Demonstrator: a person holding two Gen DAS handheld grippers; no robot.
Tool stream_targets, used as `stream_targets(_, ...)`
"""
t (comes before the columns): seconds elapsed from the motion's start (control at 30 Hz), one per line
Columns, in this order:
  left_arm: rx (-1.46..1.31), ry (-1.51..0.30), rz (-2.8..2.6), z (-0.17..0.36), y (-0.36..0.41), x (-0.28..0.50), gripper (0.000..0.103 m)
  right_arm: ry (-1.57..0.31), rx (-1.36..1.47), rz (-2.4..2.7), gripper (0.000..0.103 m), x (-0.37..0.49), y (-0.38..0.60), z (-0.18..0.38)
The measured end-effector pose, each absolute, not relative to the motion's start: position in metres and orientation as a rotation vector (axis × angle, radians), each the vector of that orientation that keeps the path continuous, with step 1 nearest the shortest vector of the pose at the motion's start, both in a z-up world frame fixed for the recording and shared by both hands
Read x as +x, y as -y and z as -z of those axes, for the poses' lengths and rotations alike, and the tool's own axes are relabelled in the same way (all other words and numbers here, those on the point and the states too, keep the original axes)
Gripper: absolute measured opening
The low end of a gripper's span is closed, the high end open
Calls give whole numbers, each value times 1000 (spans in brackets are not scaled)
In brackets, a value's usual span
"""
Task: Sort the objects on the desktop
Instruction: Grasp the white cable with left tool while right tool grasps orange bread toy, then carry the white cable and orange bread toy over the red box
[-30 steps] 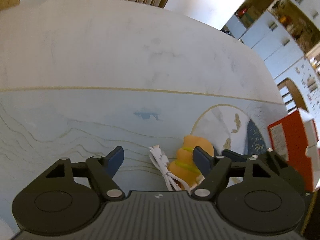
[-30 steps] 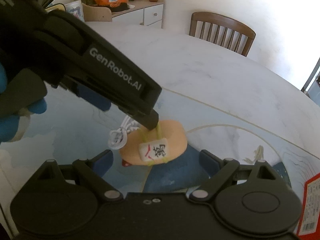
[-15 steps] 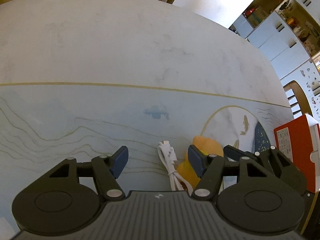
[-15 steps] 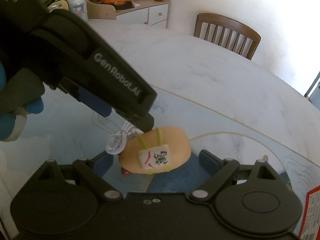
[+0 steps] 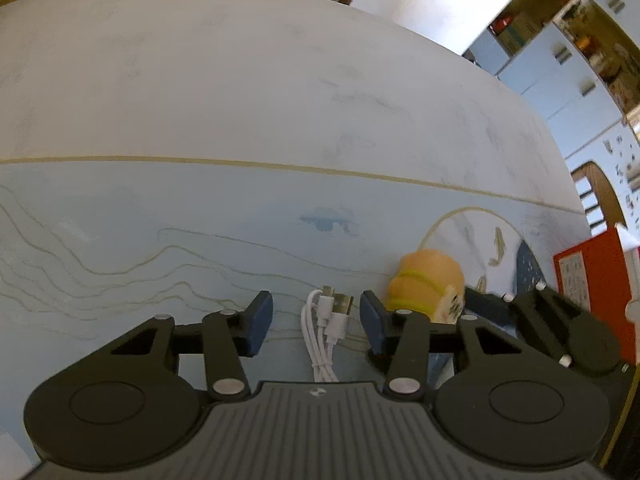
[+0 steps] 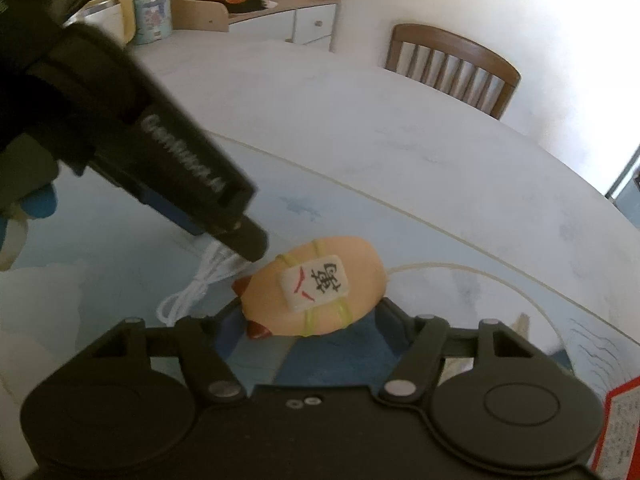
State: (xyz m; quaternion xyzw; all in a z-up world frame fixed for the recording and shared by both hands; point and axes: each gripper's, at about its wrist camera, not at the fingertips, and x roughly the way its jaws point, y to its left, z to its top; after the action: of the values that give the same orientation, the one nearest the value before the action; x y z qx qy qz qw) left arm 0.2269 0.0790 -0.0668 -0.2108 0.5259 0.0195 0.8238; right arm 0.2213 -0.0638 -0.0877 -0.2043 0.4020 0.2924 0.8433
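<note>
A bundled white USB cable [image 5: 326, 328] lies on the blue desk mat between the fingers of my open left gripper [image 5: 316, 316], untouched. An orange plush toy [image 5: 426, 286] with a mahjong tile patch lies just right of the left gripper. In the right wrist view the toy [image 6: 320, 288] sits between the fingers of my right gripper [image 6: 308, 320], which is open around it. The cable [image 6: 200, 286] shows there partly hidden under the left gripper's body [image 6: 160, 160].
A red box [image 5: 592, 276] stands at the mat's right edge and shows at the corner of the right wrist view [image 6: 624, 424]. The white marble table [image 5: 240, 80] stretches beyond the mat. A wooden chair [image 6: 452, 64] stands at the far side. A cabinet with tins and snacks [image 6: 240, 4] is behind.
My left gripper has shifted right so the cable now lies between its fingers, which have narrowed. My right gripper has moved forward around the plush toy.
</note>
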Motion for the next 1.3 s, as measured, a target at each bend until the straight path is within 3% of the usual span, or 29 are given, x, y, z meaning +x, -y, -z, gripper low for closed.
stream_targets(0.27,-291,-1118,16,67,-54,218,46,-859,-439,-585,70,225,83,88)
stream_targets(0.53,-183,-1104,33,67,-43,214,46,-817,-426,-583,84,231,77,86)
stream_targets(0.73,-185,-1094,30,68,-45,214,38,-802,-442,-620,78,235,75,84)
stream_targets(0.87,-175,-1090,33,72,-41,216,21,-804,-441,-619,74,234,77,81)
stream_targets(1.3,-160,-1084,80,70,-31,211,17,-823,-424,-568,71,224,97,61)
